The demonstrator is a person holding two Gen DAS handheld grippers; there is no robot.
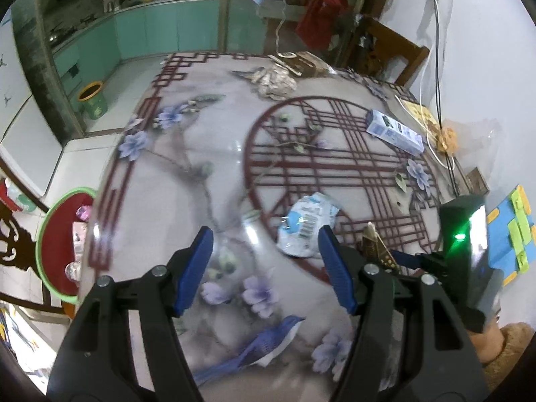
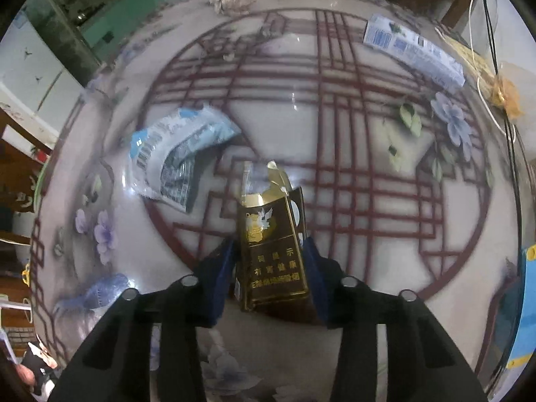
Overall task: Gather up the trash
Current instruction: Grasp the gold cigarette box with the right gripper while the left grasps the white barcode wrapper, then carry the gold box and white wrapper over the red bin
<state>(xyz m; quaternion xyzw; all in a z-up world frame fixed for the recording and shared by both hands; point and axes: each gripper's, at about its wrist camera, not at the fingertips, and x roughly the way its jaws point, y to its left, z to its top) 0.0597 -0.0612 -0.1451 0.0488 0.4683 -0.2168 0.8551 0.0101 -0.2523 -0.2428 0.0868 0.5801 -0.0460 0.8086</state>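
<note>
Here, low in the right wrist frame, the right gripper [image 2: 268, 268] pinches a dark gold-printed cigarette pack [image 2: 273, 251], its torn top pointing up-frame over the patterned table [image 2: 385, 284]. A crumpled blue-white wrapper [image 2: 174, 154] lies to its upper left. In the left wrist frame, the left gripper [image 1: 264, 261] stands spread and holds nothing, with that wrapper [image 1: 306, 224] just beyond its right finger. A red basin [image 1: 58, 234] sits at the left edge.
</note>
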